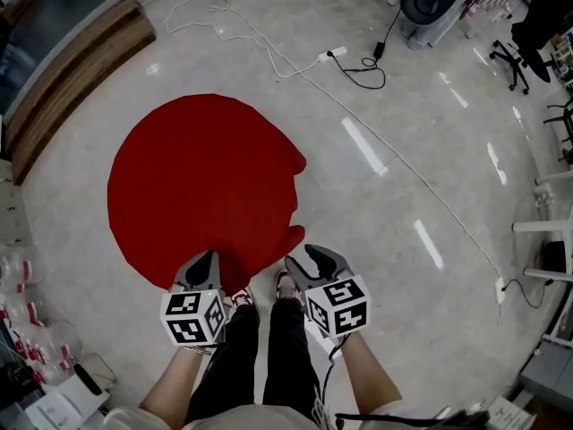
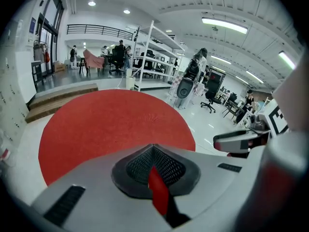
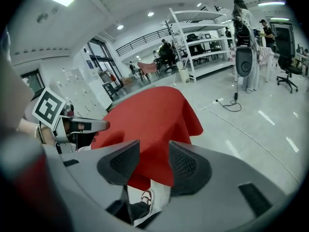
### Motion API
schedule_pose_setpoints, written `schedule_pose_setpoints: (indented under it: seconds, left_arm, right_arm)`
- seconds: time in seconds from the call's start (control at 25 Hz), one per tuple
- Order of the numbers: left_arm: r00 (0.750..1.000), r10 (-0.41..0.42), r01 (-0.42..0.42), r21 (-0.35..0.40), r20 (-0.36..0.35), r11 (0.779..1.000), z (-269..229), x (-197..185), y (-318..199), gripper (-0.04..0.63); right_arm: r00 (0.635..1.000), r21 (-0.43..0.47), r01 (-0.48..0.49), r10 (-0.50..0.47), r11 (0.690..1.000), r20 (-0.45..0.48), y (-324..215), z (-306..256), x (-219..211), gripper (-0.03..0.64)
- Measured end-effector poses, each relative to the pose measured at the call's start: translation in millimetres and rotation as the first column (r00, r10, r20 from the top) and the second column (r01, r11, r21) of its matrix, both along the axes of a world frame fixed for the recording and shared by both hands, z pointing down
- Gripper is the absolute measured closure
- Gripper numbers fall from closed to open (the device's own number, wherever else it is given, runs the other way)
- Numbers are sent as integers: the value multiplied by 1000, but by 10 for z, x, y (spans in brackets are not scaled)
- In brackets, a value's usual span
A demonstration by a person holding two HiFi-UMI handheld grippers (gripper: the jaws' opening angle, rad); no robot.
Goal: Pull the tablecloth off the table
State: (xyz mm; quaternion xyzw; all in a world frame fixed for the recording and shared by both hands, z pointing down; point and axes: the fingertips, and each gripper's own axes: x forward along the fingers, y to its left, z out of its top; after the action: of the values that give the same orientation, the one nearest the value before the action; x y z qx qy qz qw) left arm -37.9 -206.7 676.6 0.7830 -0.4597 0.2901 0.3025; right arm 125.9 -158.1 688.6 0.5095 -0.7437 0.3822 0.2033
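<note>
head view: the red tablecloth (image 1: pixel 201 182) lies spread out round ahead of both sets of fingers, with its near edge hanging just at their tips. the left gripper (image 1: pixel 204 262) meets that edge, and the right gripper (image 1: pixel 309 258) sits beside a drooping flap.

left gripper view: the fingers (image 2: pixel 140 166) are pressed together, pinching a strip of cloth that runs back between them.

right gripper view: the fingers (image 3: pixel 120 163) stand apart, with the flap just beyond their tips and not gripped. to pull well, i'd push the right one forward onto the flap, close it, then draw both back evenly and low.
</note>
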Motion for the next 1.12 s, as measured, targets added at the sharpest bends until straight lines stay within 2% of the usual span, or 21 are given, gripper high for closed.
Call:
schedule_pose_setpoints:
  seconds: [0.24, 0.48, 0.68, 0.88, 1.12]
  left_arm:
    - [1000, -30, 30, -4, 2, 1000, 43, -119, -24, 580]
    - [998, -69, 69, -5, -8, 998, 30, -204, -43, 580]
    - [996, -90, 90, 0, -14, 996, 17, -228, -78, 580]
    - [994, -108, 108, -5, -12, 994, 26, -265, -62, 580]
    - [992, -125, 125, -13, -7, 992, 20, -321, 4, 580]
  right_arm:
    - [986, 15, 169, -169, 986, -11, -32, 245, -66, 342]
    - [927, 21, 374, -373, 927, -43, 6, 494, -215, 325]
    - [901, 50, 433, -432, 900, -36, -56, 567, -313, 325]
    - [865, 64, 502, -498, 863, -67, -105, 645, -440, 325]
    - [836, 94, 549, -545, 831, -64, -150, 620, -541, 394]
